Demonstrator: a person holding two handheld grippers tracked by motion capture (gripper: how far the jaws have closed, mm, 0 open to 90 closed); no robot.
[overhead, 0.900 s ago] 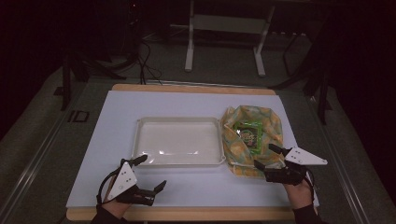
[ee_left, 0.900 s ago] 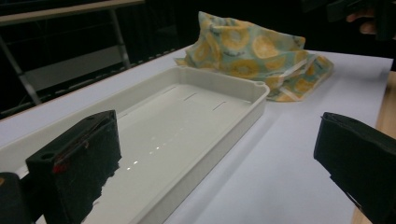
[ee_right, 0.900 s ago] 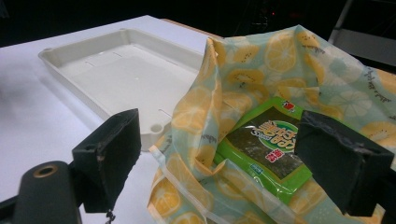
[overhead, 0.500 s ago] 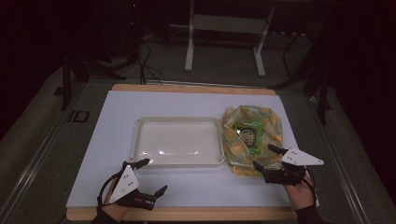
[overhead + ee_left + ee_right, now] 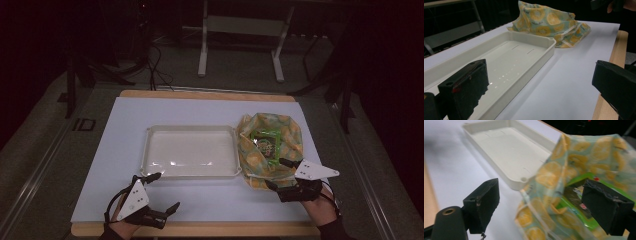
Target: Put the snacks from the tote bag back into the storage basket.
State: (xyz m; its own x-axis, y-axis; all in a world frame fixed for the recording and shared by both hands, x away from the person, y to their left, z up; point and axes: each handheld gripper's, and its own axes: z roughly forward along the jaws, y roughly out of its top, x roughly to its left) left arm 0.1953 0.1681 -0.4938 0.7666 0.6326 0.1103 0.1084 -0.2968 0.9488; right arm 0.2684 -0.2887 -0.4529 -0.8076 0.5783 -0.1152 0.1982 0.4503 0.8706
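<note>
The right gripper (image 5: 281, 173), jaws spread wide, has eased back slightly from the lemon-print cloth bag (image 5: 270, 147) just ahead of it, near edge between its jaws, ungripped. The left gripper (image 5: 160, 191) has drifted back, open and empty, the white tray (image 5: 190, 172) in front; unpacking looks barely begun.

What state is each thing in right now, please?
Tray: empty, flat on the table.
Bag: open at the top, green packet inside.
Left gripper: open, holding nothing.
Right gripper: open, jaws at the bag's near edge.
</note>
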